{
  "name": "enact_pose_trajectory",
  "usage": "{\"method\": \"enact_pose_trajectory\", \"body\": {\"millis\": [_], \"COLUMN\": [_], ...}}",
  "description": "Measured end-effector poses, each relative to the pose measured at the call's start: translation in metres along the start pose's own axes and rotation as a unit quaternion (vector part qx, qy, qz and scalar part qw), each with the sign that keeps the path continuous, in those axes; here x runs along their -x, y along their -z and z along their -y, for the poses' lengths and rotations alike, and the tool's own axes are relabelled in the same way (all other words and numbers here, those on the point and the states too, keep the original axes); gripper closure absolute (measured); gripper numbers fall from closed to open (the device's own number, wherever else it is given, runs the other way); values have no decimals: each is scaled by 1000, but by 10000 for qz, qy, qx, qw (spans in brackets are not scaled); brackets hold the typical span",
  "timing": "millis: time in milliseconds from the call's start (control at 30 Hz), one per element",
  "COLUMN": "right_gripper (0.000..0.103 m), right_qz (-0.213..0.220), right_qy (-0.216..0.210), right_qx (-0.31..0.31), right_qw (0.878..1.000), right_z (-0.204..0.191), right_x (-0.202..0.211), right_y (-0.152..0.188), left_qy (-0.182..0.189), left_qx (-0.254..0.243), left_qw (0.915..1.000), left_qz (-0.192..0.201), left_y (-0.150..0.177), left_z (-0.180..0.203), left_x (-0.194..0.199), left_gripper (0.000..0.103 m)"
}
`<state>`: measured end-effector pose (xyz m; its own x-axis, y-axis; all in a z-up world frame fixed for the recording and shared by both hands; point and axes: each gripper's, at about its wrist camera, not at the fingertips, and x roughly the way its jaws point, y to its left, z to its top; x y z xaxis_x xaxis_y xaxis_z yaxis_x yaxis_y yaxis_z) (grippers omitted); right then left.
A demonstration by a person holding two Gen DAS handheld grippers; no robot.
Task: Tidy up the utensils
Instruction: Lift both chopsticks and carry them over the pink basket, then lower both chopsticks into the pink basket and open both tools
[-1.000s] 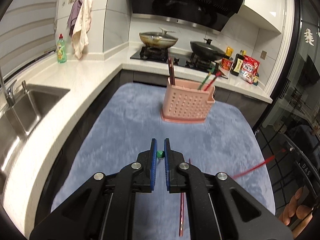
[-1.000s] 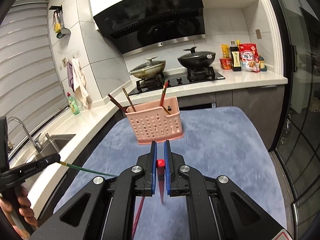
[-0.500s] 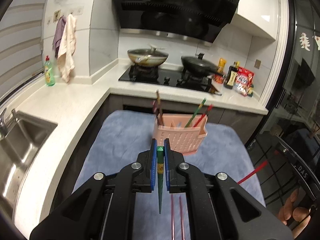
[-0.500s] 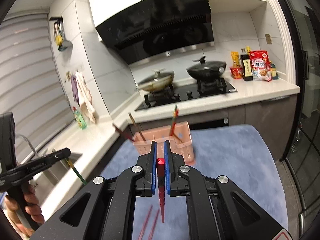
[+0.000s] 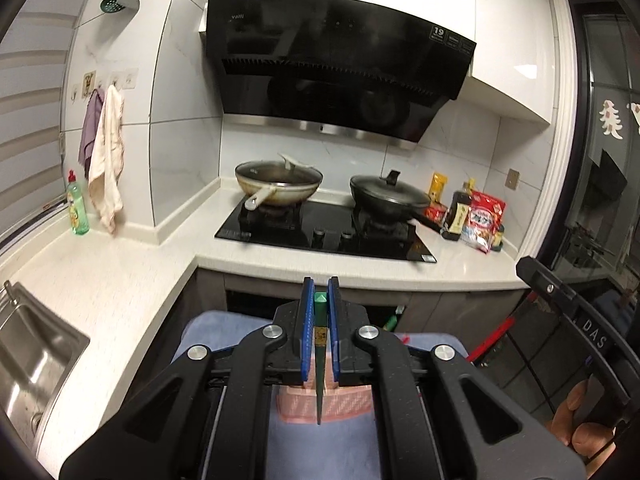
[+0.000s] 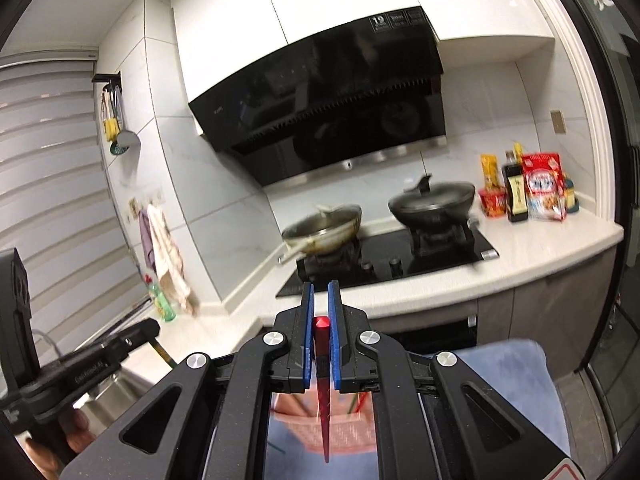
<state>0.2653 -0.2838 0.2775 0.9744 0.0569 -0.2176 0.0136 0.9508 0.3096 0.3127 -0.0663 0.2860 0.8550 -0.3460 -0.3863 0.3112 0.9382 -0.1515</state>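
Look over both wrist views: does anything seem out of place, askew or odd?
Little stands out. The pale wok carries its lid tilted rather than seated flat. Otherwise each claw is shut on one chopstick, the left claw on the green chopstick, the right claw on the red chopstick.

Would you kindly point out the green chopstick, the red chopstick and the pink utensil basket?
green chopstick point(image 5: 320, 364): left wrist view, mid-shaft between the pads.
red chopstick point(image 6: 323, 408): right wrist view, shaft below the pads.
pink utensil basket point(image 5: 344, 406): left wrist view, perforated front wall.

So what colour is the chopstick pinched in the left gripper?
Green: the chopstick has a green cap and a dark green shaft, clearest in the left wrist view.
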Motion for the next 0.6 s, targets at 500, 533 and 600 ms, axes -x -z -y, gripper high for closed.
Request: {"method": "enact_pose_trajectory", "body": {"millis": [500, 533, 600], "right_gripper": [96, 96, 96], "right_qz": [-403, -483, -606], "right_qy": [71, 84, 107], "right_qx": [96, 98, 76], "right_qw": [9991, 9988, 9981], "right_z": [3, 5, 9], "right_x": [-96, -101, -108], "right_y": [23, 30, 40], "left_qy": [-62, -52, -74], "left_qx": [-99, -94, -84], "left_qw": [9999, 9998, 9997], "left_qz": [-118, -150, -223], "left_y": [1, 4, 9], "left_z": [2, 1, -1], "left_x": [-75, -78, -85], "left_gripper": [96, 96, 96]}}
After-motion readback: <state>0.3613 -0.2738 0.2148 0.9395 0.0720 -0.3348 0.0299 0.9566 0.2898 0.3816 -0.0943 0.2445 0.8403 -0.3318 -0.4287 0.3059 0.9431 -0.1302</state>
